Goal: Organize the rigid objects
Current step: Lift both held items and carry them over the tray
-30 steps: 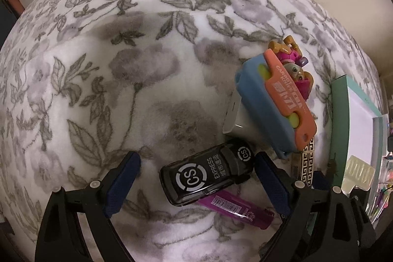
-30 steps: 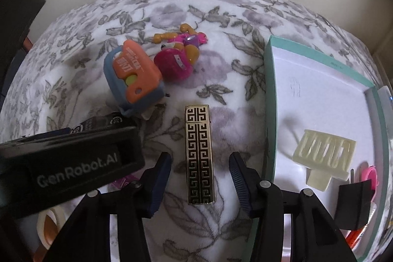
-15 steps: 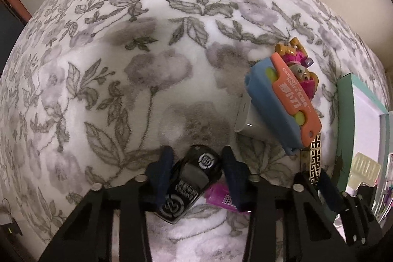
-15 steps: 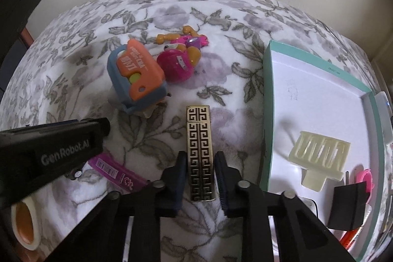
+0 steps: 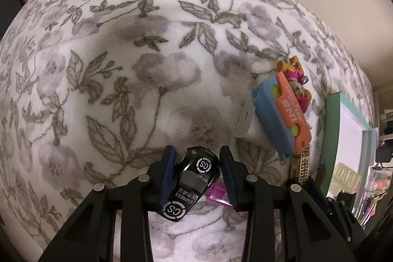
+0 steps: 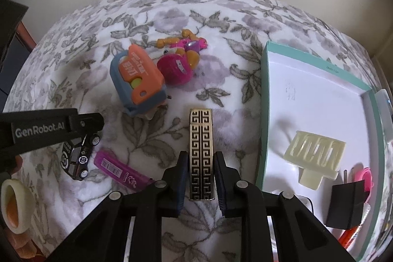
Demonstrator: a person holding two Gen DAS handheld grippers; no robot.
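Note:
My left gripper is shut on a black toy car marked "CS EXPRESS", held just above the floral blanket. In the right wrist view the car hangs under the left gripper body. My right gripper is shut on a flat gold-and-black patterned lighter, held flat between the pads. A teal-rimmed white tray lies to the right.
On the blanket lie a purple lighter, a blue-and-orange case and a pink doll toy. The tray holds a cream hair clip, a black block and pink items. A tape roll sits at lower left.
Both grippers closed, the left on the toy car and the right on the patterned lighter. The car turned nose-forward between the left fingers and both grippers lifted slightly.

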